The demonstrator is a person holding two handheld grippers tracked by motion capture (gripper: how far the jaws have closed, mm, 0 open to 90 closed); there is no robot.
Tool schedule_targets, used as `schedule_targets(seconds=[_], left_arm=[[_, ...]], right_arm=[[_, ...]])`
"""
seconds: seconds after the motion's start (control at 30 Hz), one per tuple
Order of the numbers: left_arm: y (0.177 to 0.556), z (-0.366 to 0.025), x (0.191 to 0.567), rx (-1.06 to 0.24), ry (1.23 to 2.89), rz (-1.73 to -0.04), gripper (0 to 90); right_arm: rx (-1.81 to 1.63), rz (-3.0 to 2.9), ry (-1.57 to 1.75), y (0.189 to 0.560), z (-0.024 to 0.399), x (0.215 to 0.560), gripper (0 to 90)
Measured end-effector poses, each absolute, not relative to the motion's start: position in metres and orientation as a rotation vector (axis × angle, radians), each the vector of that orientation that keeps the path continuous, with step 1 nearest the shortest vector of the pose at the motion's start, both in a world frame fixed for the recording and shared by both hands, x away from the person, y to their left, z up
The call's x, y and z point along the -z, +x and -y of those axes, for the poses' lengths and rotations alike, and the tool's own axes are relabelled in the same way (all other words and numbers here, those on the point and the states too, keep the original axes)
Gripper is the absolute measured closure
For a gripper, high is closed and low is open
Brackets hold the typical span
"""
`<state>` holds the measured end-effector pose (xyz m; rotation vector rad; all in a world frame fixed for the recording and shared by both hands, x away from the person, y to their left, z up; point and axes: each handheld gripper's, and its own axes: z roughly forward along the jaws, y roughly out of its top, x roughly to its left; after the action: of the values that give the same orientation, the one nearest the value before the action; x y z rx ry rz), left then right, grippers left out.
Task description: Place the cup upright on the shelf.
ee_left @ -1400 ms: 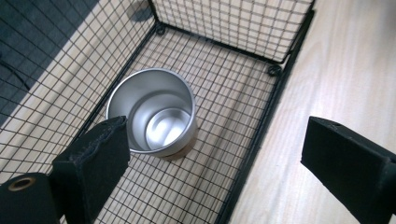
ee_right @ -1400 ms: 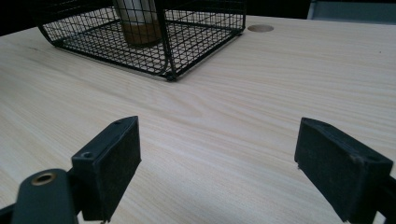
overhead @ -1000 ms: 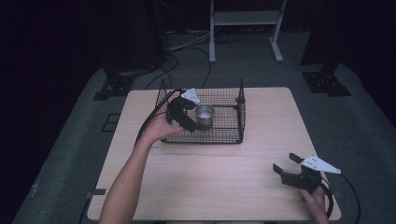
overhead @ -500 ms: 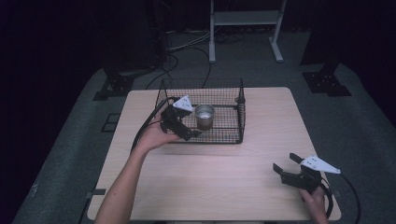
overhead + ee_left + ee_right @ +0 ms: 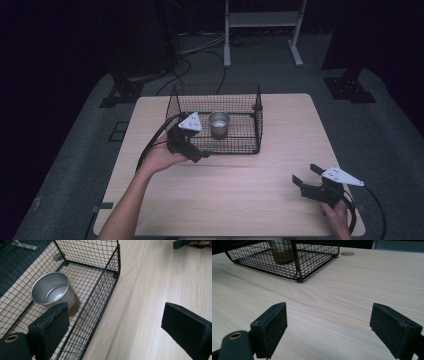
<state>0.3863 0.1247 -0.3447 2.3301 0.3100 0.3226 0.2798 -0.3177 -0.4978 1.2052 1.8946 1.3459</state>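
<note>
While cup point(image 5: 219, 124) stands upright, mouth up, in basket point(image 5: 257, 120) | both tools point(image 5: 196, 150) point(image 5: 306, 178) agape, empty

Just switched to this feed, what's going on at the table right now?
A person holds tongs in each hand. The left tongs hang open and empty at the near wall of the wire basket. A metal cup stands upright inside the basket, untouched. The right tongs rest open and empty near the front right corner of the wooden table.
</note>
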Motion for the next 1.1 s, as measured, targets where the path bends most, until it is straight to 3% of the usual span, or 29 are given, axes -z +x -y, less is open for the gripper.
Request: schedule_targets(seconds=[1.1], left_arm=[[0.332, -0.157, 0.385, -0.326, 2.213, -0.344, 6.9]], right_arm=[[-1.34, -1.895, 1.214, 0.28, 0.317, 0.498, 13.7]])
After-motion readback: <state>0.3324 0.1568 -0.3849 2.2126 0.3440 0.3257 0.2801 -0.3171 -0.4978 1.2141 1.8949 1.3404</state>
